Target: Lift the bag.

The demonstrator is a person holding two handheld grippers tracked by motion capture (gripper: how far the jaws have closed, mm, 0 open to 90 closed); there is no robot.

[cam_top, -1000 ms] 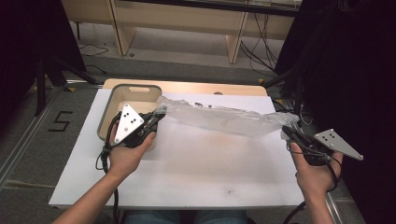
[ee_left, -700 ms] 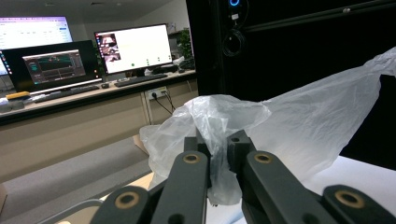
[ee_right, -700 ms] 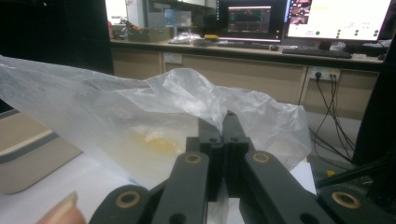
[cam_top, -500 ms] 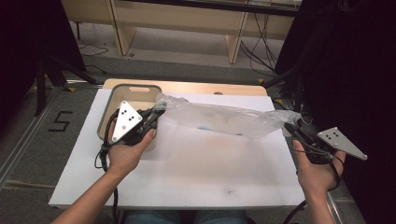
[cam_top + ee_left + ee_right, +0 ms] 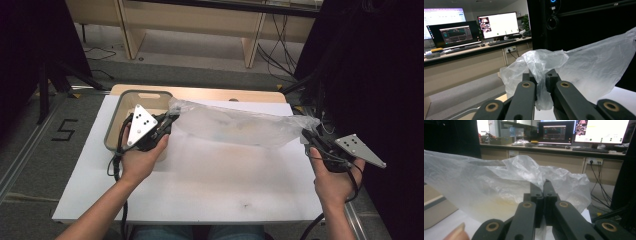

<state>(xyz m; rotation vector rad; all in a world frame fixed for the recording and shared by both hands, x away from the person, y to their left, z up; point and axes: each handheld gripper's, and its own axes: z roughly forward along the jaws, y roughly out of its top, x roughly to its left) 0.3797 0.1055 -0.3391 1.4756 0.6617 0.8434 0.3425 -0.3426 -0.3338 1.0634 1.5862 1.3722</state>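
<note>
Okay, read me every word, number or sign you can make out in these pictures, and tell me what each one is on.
"5": dark marking on the grey floor left of the table, seen in the high view.
Monitor screens on the far desk in the left gripper view: text too small and blurred to read.
Monitor screens in the right gripper view: too blurred to read.
Plastic bag: no readable print.
Grey plate on the left gripper: only dots, no text.

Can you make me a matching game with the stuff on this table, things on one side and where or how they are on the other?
Things:
1. plastic bag
2. beige bin
3. left gripper
4. right gripper

States:
A. sits at the table's far left
B. shut on the bag's right end
C. stretched between both grippers
D. shut on the bag's left end

Pairs: 1-C, 2-A, 3-D, 4-B
</note>
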